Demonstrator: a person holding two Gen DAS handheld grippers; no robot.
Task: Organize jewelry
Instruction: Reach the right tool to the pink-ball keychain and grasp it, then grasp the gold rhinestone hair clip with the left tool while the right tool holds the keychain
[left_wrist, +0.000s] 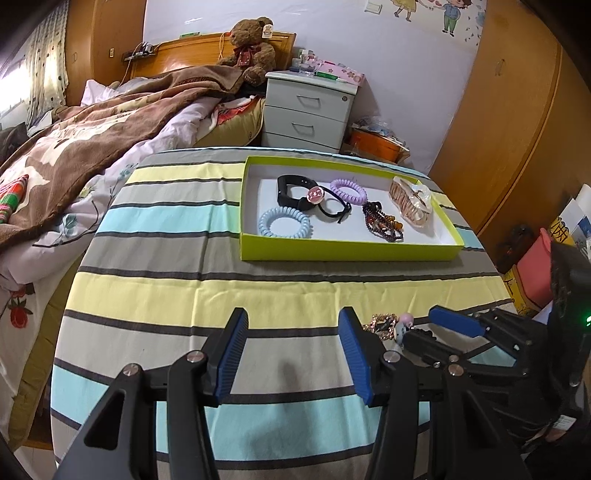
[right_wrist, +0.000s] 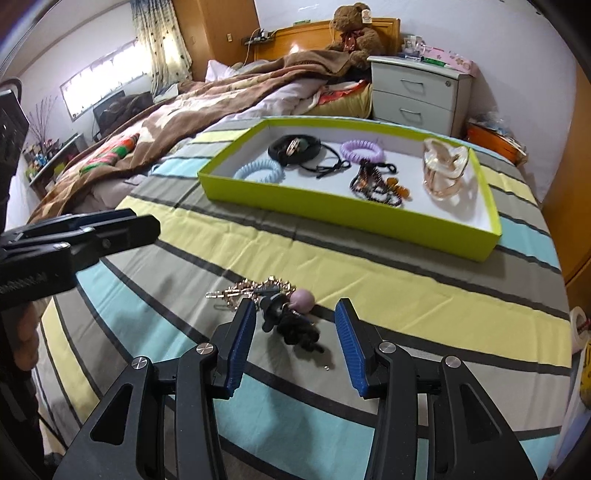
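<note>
A lime-green box (left_wrist: 347, 250) (right_wrist: 347, 214) on the striped cloth holds a blue coil hair tie (left_wrist: 283, 222), a purple coil tie (left_wrist: 348, 191), a black band (left_wrist: 293, 190), dark beads (left_wrist: 382, 222) and a clear claw clip (left_wrist: 412, 199). Loose on the cloth lie a gold chain (right_wrist: 251, 290) and a dark charm with a pink ball (right_wrist: 295, 317). My right gripper (right_wrist: 295, 317) is open with the charm between its fingers. My left gripper (left_wrist: 293, 332) is open and empty, left of the chain (left_wrist: 380, 325).
The striped table (left_wrist: 166, 295) stands beside a bed with a brown blanket (left_wrist: 92, 140). A white nightstand (left_wrist: 306, 110) and an orange box (left_wrist: 376, 146) stand behind it. A wooden wardrobe (left_wrist: 517, 129) is on the right.
</note>
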